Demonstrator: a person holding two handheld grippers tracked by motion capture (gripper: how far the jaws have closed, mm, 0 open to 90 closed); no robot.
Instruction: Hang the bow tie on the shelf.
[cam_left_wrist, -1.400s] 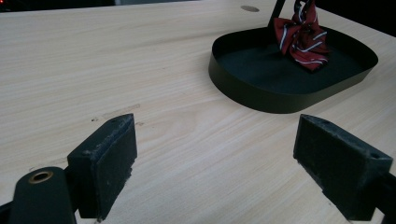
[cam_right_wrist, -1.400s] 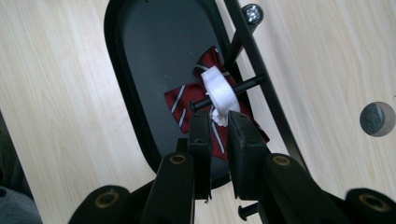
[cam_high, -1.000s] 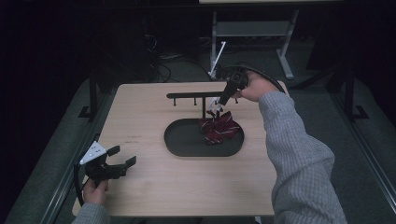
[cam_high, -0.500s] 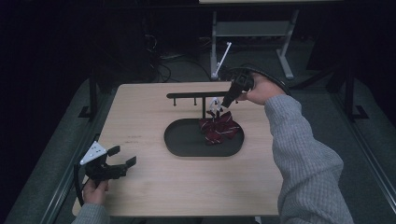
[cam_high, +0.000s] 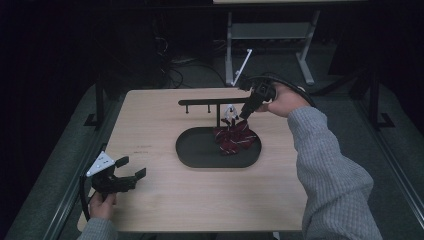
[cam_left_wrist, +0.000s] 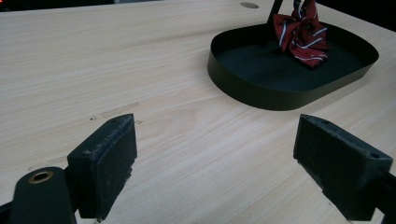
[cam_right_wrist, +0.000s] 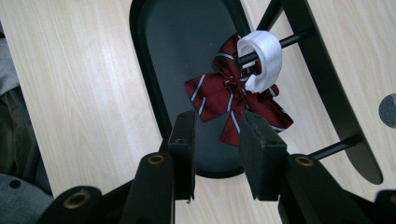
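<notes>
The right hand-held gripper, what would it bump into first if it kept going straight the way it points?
Most likely the red striped bow, which lies straight ahead of the right hand-held gripper, hanging by its white loop over the black tray. Depth is hard to judge.

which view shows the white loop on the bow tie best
The right gripper view: the white loop is large and sharp there, hooked over a black peg of the rack, above the red striped bow tie. The high view shows it as a small white speck. The left gripper view cuts off the bow tie's top.
</notes>
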